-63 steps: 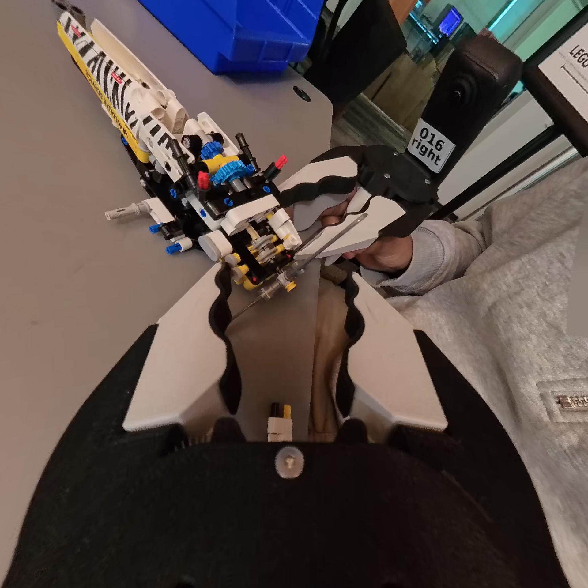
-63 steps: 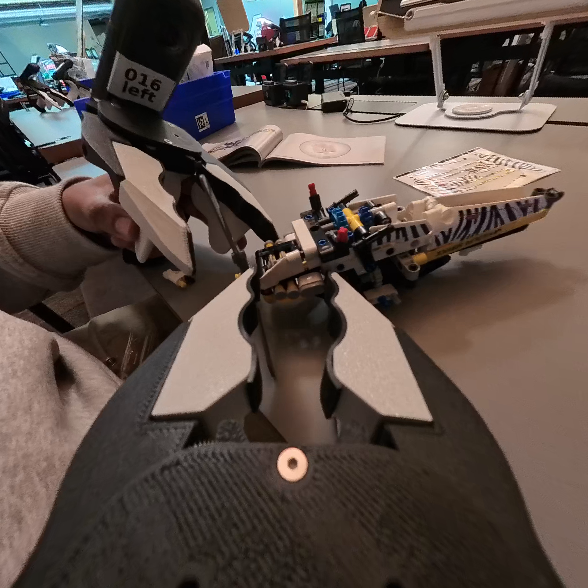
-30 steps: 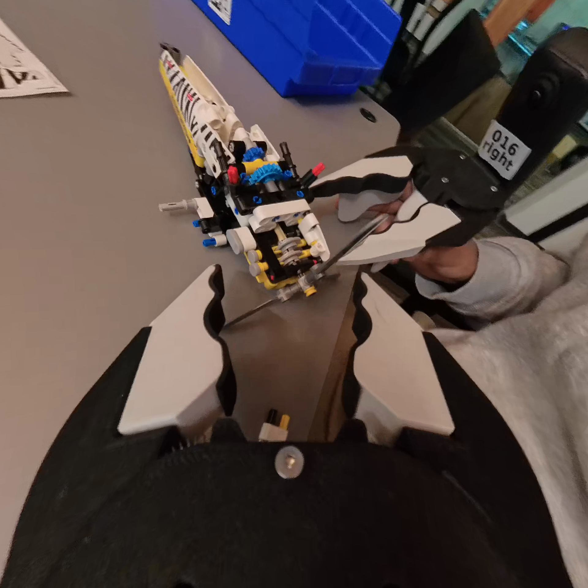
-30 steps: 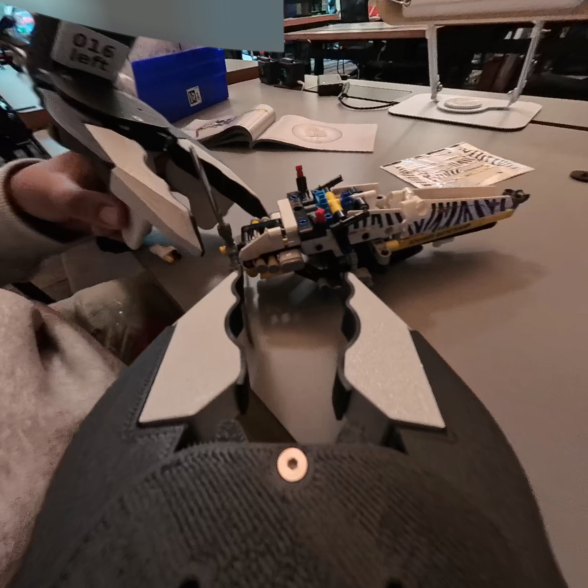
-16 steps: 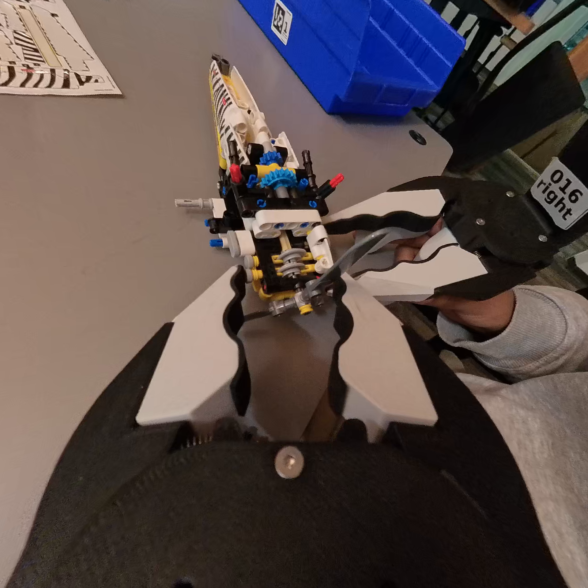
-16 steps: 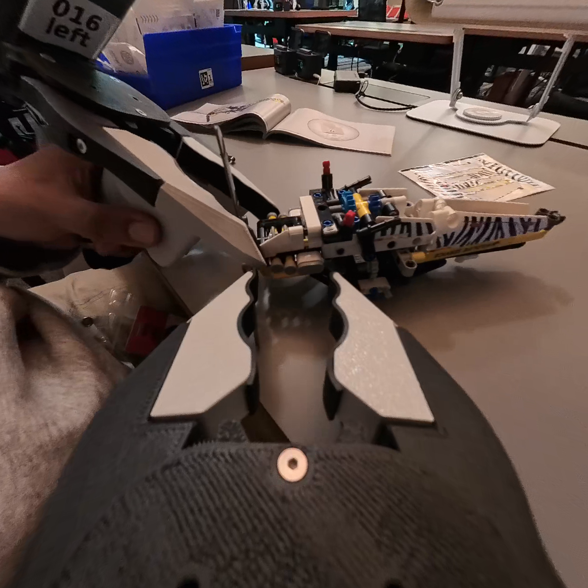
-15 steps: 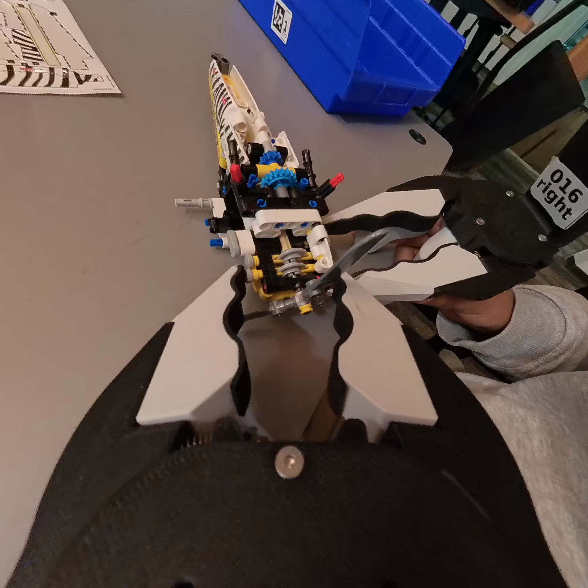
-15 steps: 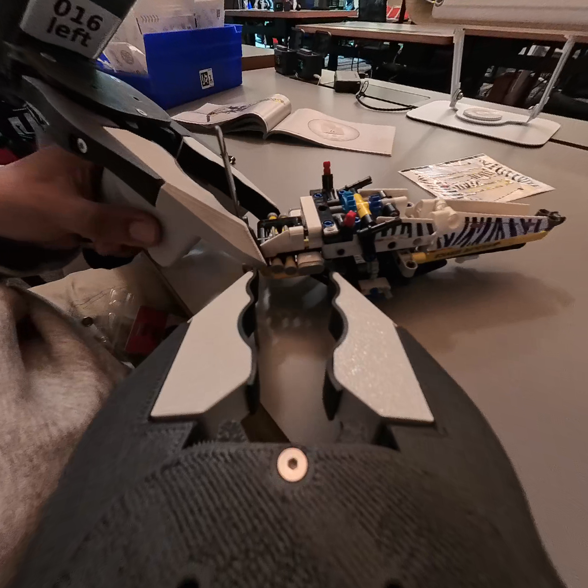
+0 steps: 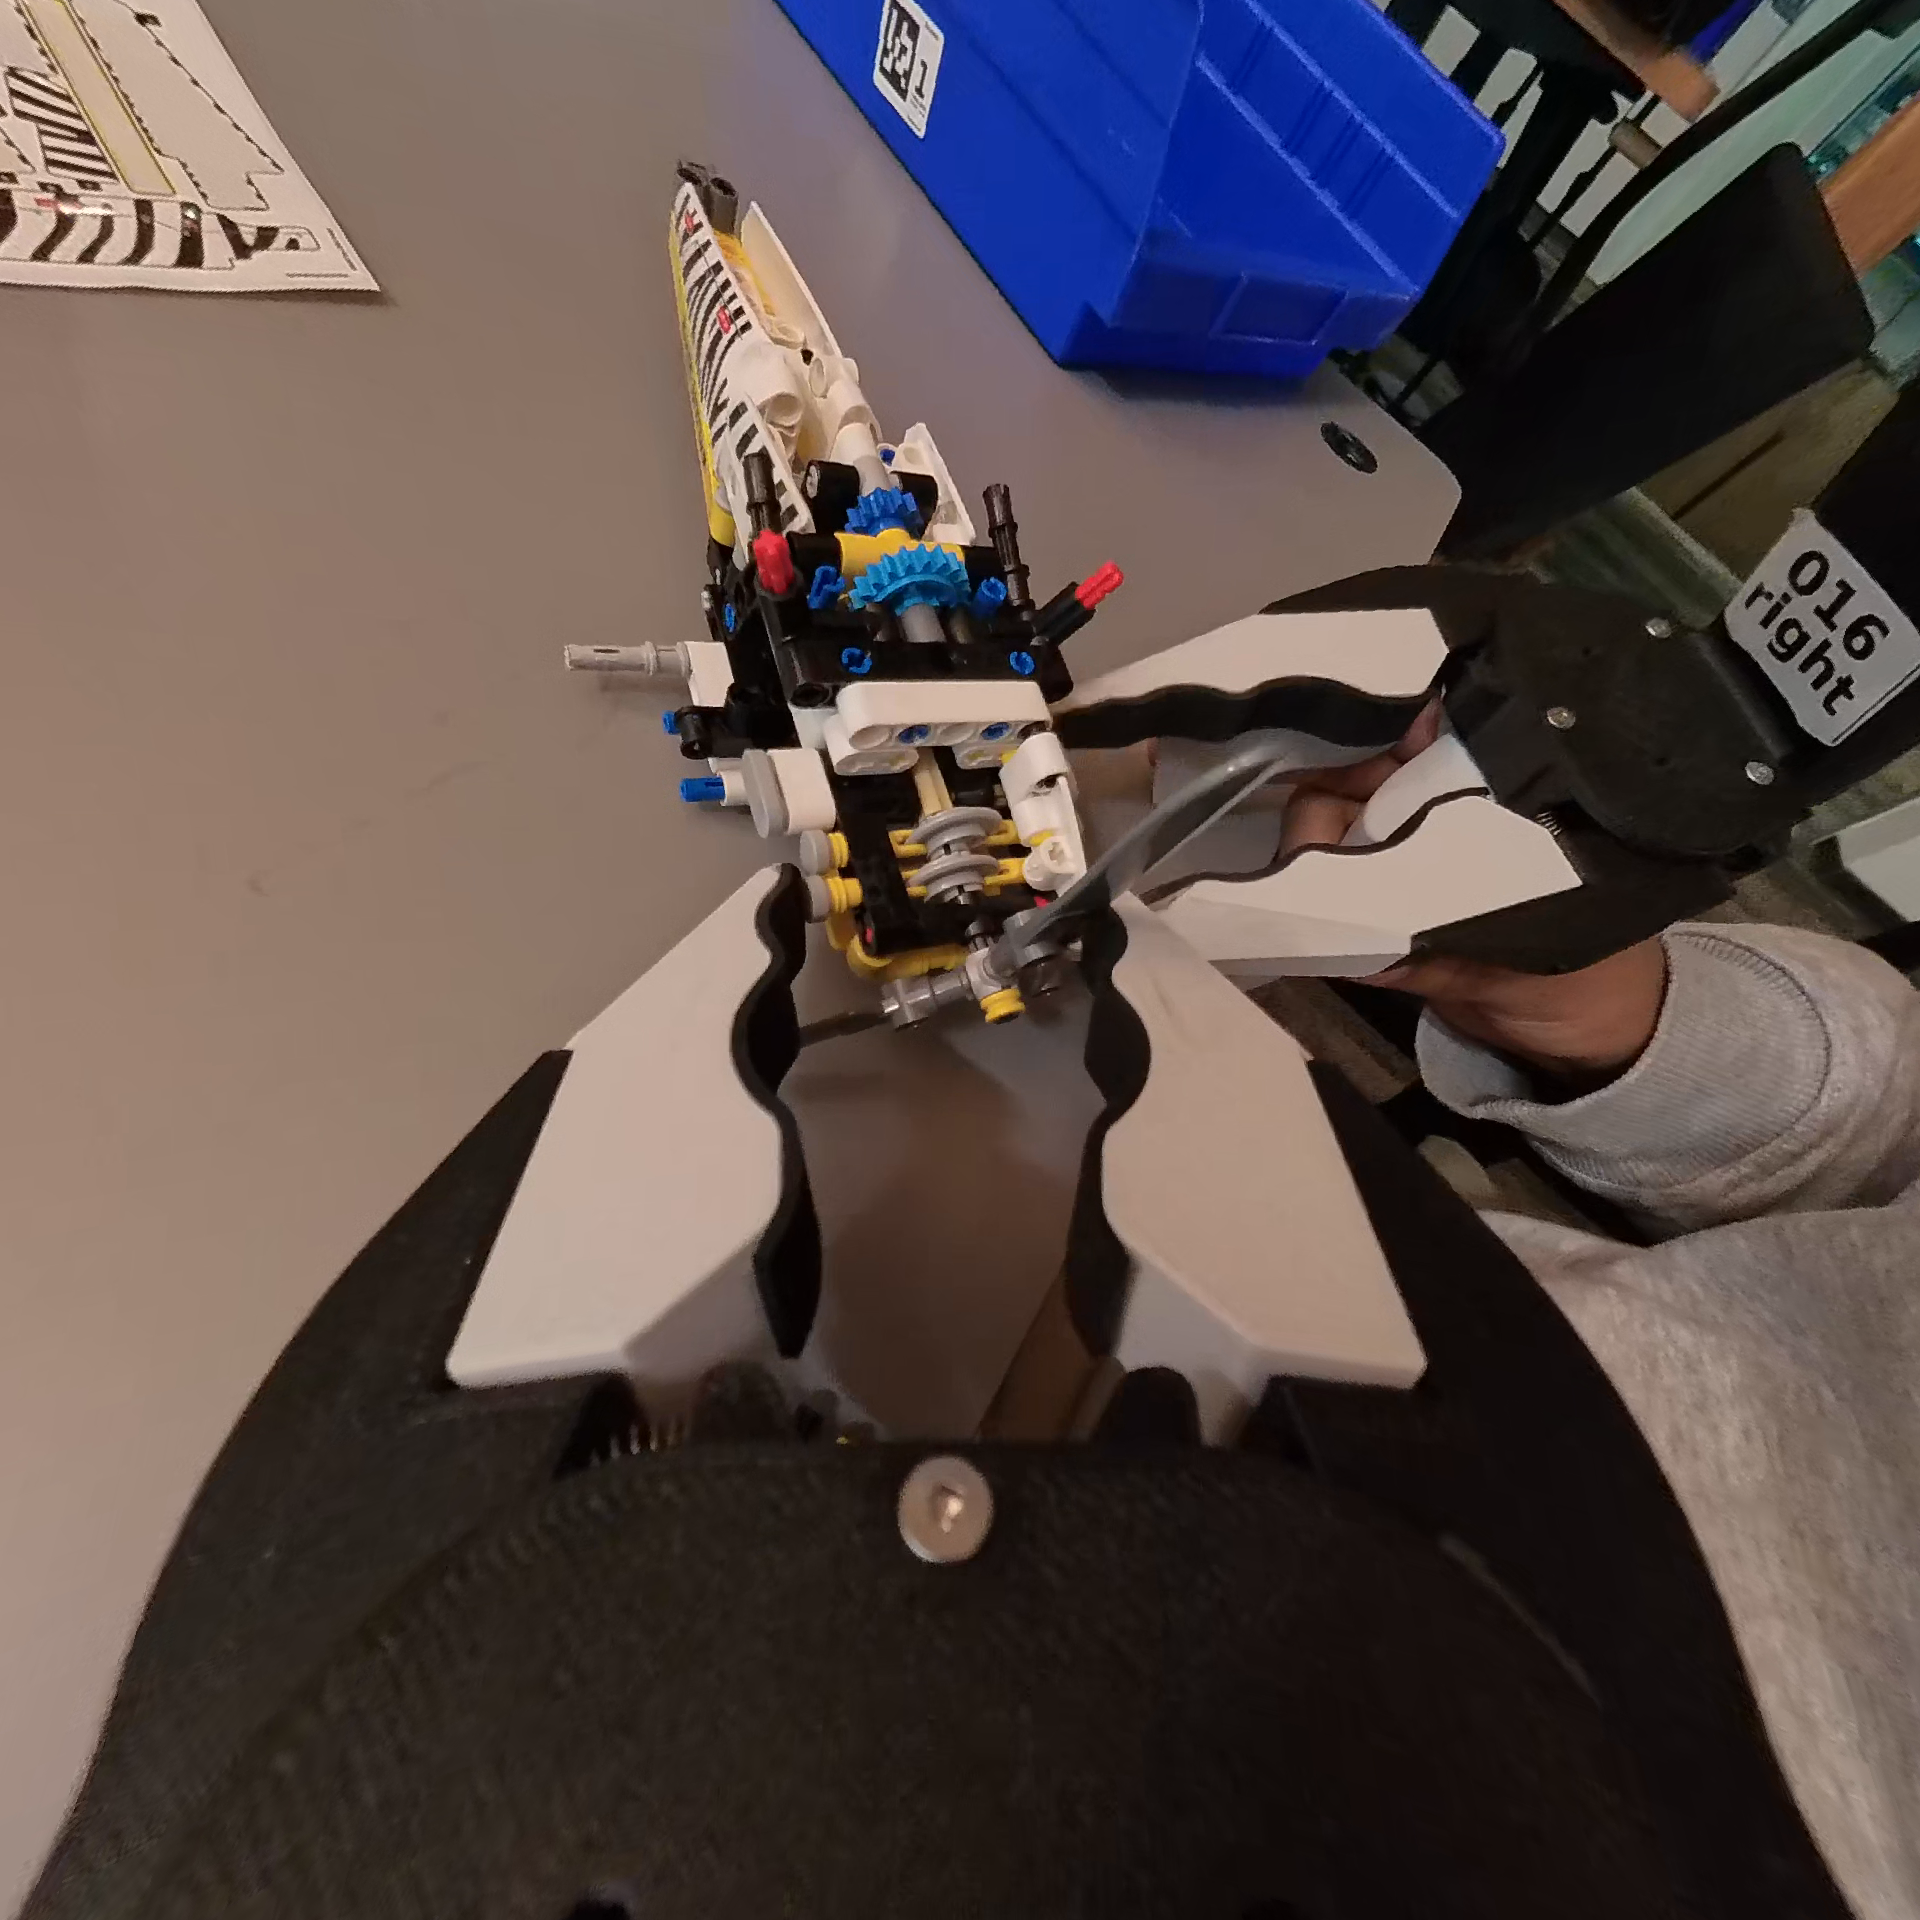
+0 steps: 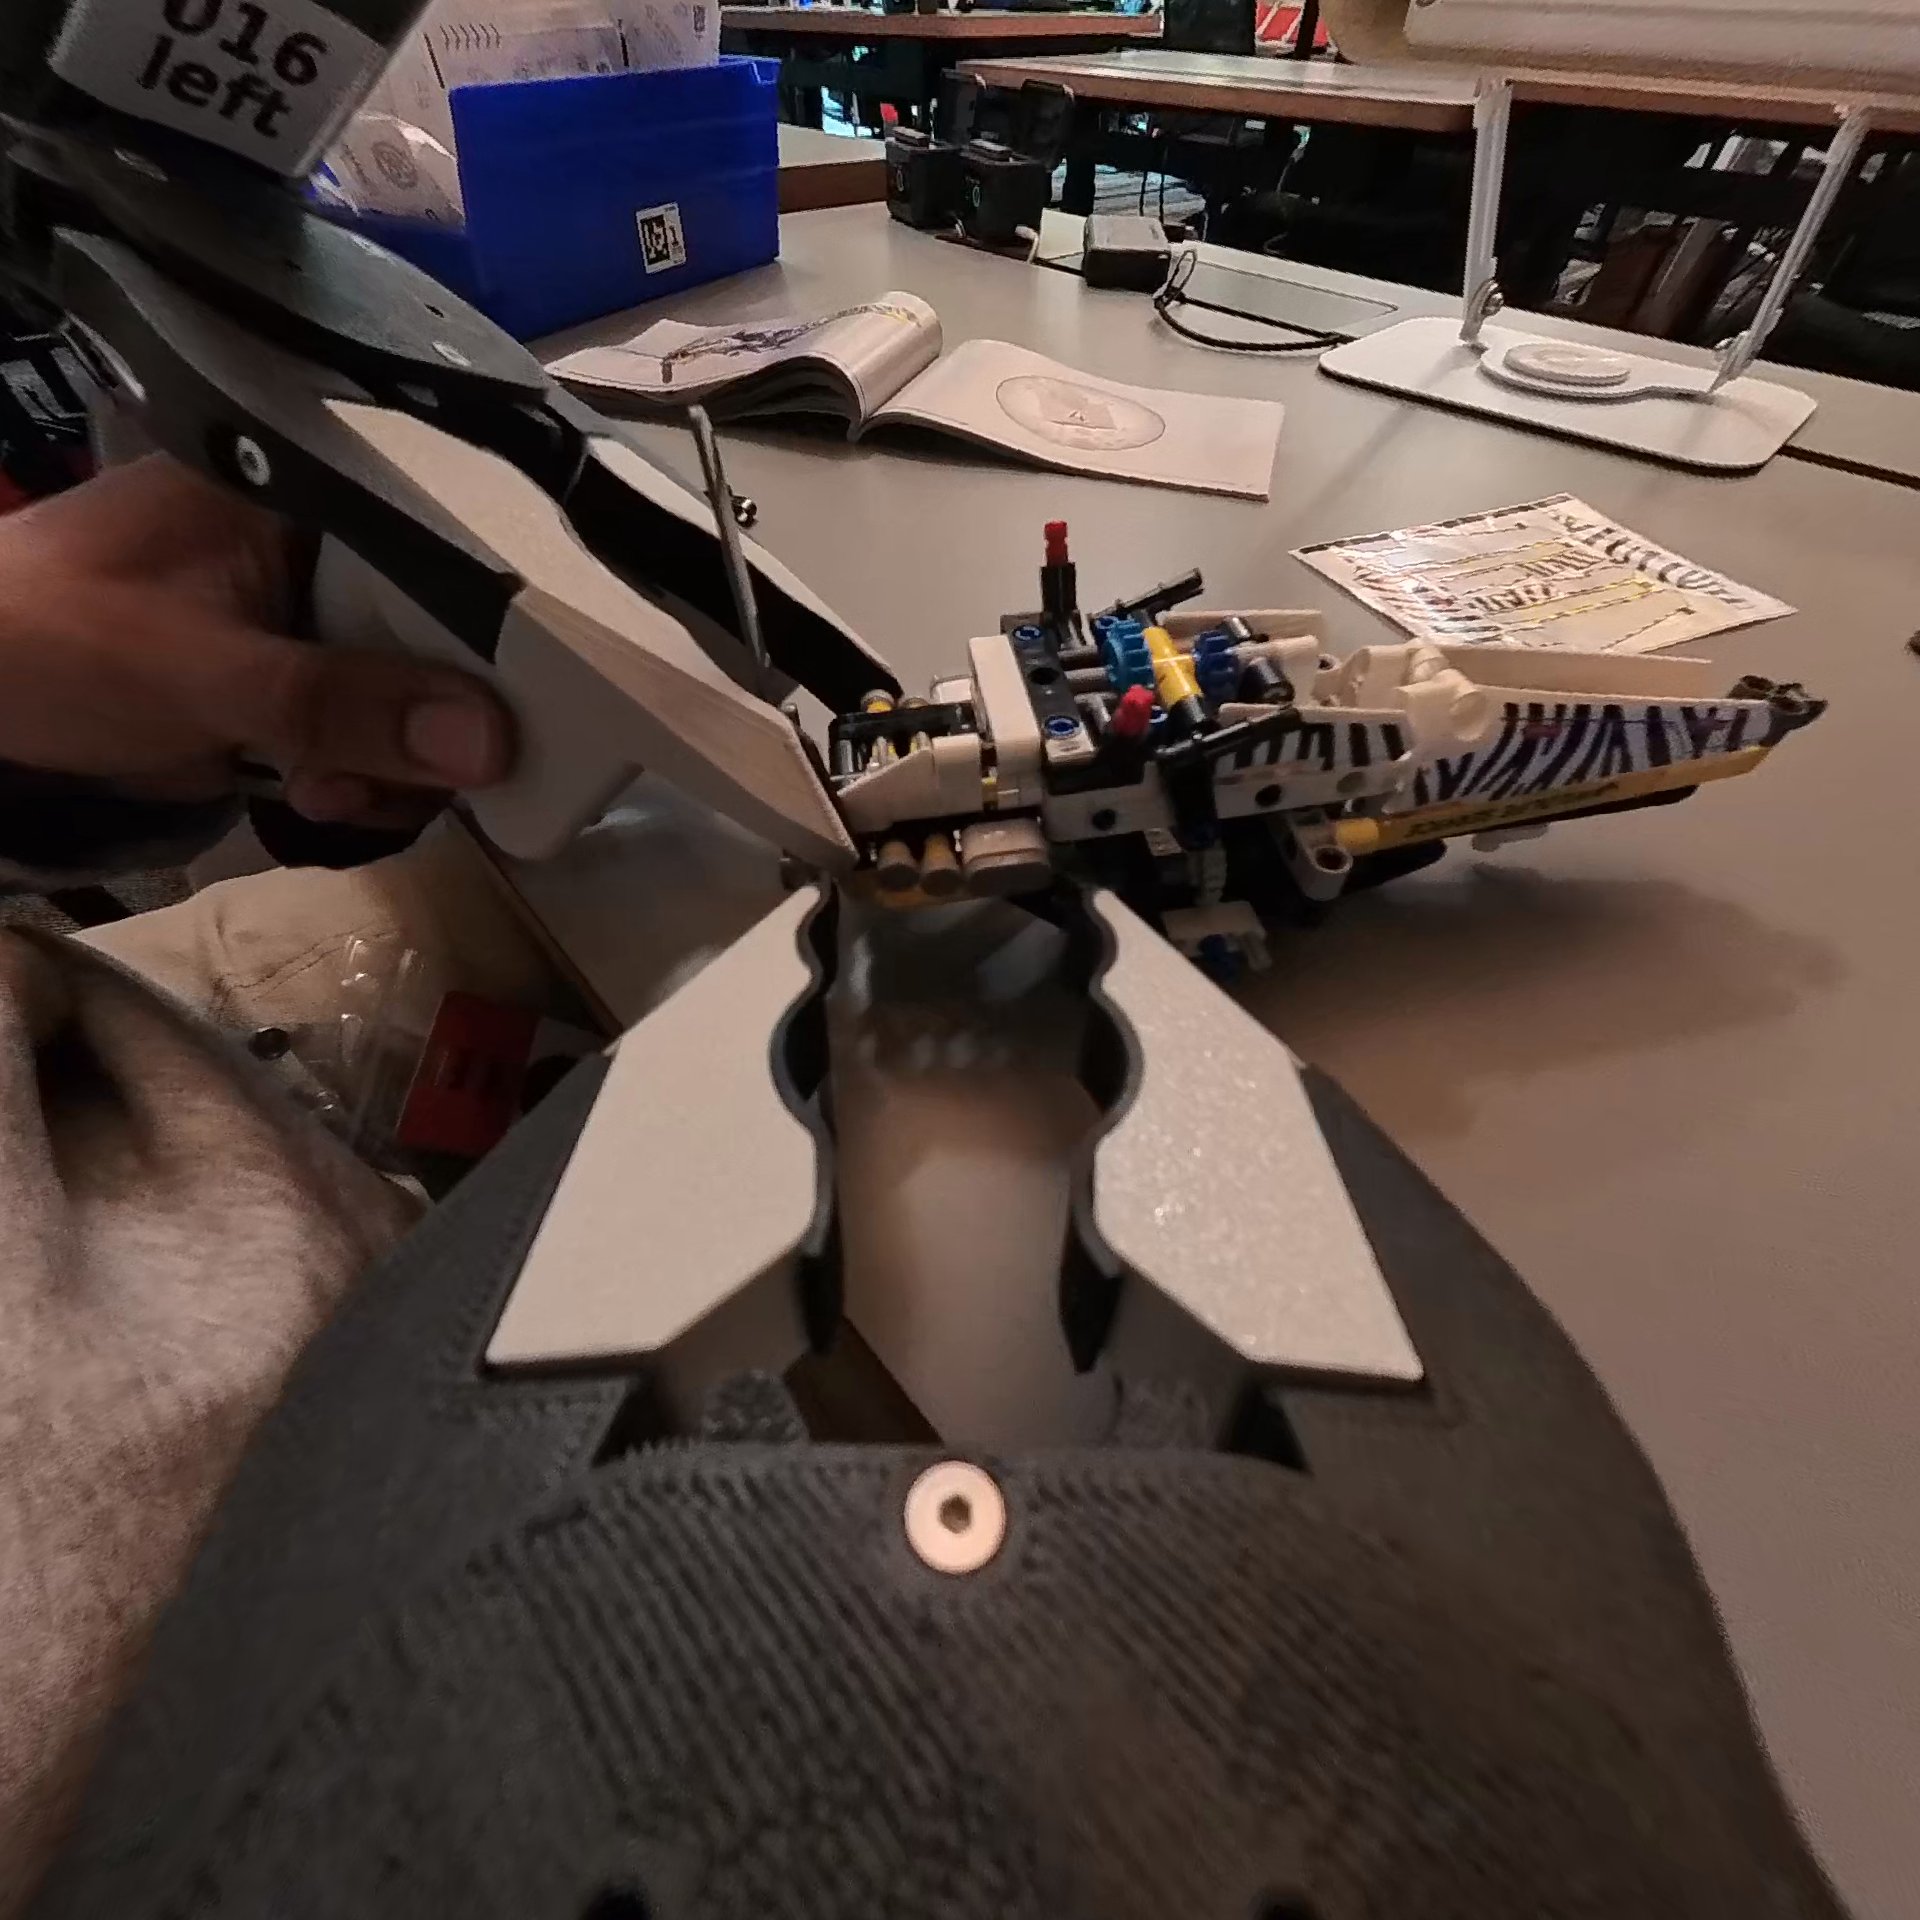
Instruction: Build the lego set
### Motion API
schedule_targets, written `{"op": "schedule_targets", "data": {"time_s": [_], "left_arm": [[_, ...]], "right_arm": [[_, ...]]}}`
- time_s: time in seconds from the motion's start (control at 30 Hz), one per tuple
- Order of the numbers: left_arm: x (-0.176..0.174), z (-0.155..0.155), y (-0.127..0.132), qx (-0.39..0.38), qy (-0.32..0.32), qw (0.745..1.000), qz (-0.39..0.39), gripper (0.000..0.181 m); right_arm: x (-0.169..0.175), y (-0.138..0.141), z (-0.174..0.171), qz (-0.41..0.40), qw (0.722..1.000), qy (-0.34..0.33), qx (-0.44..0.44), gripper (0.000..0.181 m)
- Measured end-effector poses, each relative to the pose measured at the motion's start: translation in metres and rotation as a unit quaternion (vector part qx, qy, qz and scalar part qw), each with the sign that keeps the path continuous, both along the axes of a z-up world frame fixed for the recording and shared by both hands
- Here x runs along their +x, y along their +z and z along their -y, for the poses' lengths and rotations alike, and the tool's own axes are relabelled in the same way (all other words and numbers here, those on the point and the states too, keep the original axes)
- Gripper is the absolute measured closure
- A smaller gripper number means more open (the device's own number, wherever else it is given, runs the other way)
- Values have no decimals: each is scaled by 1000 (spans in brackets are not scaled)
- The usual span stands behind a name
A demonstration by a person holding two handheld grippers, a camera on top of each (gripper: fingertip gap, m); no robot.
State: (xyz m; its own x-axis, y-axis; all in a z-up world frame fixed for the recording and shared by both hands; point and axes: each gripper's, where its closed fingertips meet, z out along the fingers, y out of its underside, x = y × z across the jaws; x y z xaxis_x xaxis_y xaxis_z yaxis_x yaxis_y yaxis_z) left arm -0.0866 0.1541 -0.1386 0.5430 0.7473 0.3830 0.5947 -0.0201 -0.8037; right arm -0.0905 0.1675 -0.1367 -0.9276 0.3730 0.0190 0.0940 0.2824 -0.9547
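Blue bin (image 10: 623,197) holds white bags; contents indistinct.

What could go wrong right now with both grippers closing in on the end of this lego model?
The thin grey rod bends from the lego model through the right gripper; more pull could kink it or pop its connector off.

The model's near end sits close to the table edge, so a nudge from the open left gripper might tip it off.

Protruding pins like the red one could snag.
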Motion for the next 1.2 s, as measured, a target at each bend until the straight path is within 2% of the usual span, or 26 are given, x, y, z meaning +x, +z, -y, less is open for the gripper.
{"op": "schedule_targets", "data": {"time_s": [0.07,0.13,0.3,0.53,0.63,0.8,1.07,1.2], "left_arm": [[1,-1,2,18,-3,1000,1,127],[2,-1,3,38,-10,999,11,122],[6,1,9,63,-21,998,6,115],[2,18,26,62,-45,997,-27,107],[3,22,31,76,-87,993,-20,107],[11,8,23,69,-160,985,-2,96],[8,7,28,99,-150,984,-9,96],[6,12,35,137,-145,980,-10,97]], "right_arm": [[-2,3,-6,-4,1000,-5,10,128],[-2,13,-12,-13,1000,-5,12,127],[3,44,-12,-53,998,7,34,138],[8,27,1,13,999,15,43,140],[14,36,5,8,999,29,22,147],[8,36,10,-21,993,39,112,145],[-2,31,15,-69,966,66,241,145],[1,41,14,-106,968,64,216,143]]}}
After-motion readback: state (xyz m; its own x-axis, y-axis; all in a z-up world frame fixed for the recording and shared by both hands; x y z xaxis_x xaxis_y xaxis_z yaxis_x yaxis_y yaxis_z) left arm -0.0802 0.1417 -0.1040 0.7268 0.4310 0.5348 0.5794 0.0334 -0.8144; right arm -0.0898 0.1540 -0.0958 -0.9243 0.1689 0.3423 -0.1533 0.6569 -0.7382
